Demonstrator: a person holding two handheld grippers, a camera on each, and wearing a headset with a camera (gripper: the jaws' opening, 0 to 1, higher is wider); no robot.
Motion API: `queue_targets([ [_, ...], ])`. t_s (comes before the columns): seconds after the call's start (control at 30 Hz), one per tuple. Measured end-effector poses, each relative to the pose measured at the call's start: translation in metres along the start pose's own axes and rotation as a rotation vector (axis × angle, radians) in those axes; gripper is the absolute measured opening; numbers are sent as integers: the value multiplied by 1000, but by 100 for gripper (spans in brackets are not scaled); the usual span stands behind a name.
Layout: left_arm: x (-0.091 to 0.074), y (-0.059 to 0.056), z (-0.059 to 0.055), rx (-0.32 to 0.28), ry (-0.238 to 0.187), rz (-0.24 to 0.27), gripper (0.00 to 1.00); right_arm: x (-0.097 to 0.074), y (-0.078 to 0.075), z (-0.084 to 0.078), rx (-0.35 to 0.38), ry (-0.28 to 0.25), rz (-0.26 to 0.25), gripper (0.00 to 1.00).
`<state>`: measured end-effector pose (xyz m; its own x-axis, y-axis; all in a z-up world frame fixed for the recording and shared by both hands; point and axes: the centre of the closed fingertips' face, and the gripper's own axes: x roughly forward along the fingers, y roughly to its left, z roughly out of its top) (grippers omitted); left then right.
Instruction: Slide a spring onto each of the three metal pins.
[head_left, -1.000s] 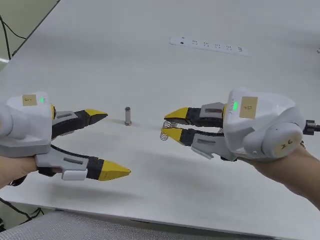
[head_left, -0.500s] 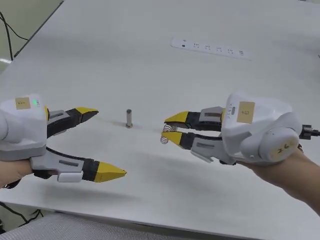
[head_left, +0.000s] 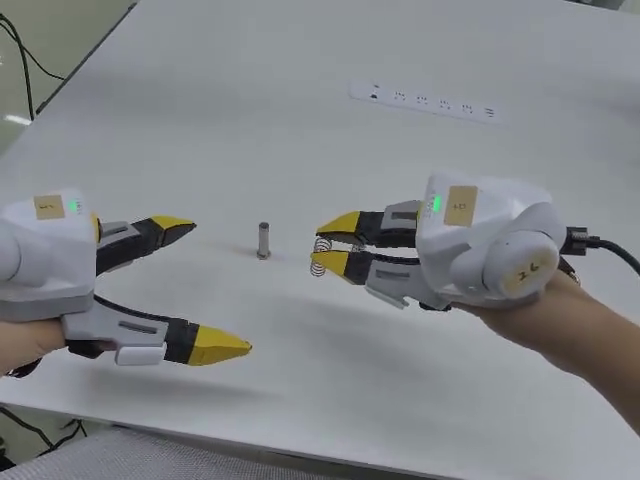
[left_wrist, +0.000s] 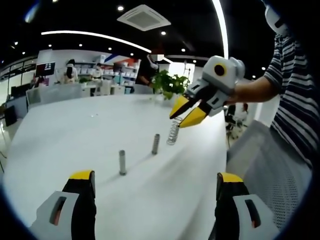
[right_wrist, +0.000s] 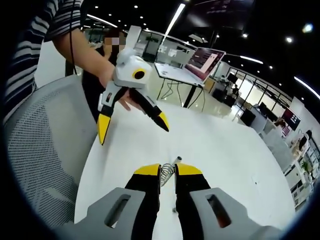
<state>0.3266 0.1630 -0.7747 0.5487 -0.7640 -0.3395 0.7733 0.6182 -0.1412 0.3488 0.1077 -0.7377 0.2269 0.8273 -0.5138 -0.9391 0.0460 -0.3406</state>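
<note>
A short metal pin (head_left: 264, 240) stands upright on the white table (head_left: 300, 130). My right gripper (head_left: 333, 246) is shut on a small wire spring (head_left: 319, 256), holding it just right of that pin. Seen from the right gripper view, the spring (right_wrist: 167, 174) sits between the yellow tips of my right gripper (right_wrist: 168, 171), with a pin top (right_wrist: 178, 159) just beyond. The left gripper view has two pins (left_wrist: 122, 162) (left_wrist: 155, 144) and the spring (left_wrist: 173, 132) hanging beside the farther one. My left gripper (head_left: 200, 287) is open and holds nothing, left of the pin.
A white power strip (head_left: 432, 100) lies at the far side of the table. The near table edge runs just below both grippers. A mesh chair back (right_wrist: 45, 165) and a person's striped sleeve (left_wrist: 295, 75) sit close behind the work area.
My right gripper has carried the spring left, closer to the pin. The left gripper has stayed open and barely moved.
</note>
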Motion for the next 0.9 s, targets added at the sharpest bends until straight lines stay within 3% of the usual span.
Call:
queue_targets([
  [0.13,0,3,2,1,-7,11,98,6,-10,5,8,-9,-11,8],
  [0.47,-1,2,-5,-2,10,12,98,21,-27,13,-1,-13,-32,8],
  [0.57,-2,5,-1,-10,-7,23,98,27,-33,16,20,-21,-36,8],
  [0.9,-1,9,0,0,-12,34,98,39,-40,18,35,-16,-41,8],
])
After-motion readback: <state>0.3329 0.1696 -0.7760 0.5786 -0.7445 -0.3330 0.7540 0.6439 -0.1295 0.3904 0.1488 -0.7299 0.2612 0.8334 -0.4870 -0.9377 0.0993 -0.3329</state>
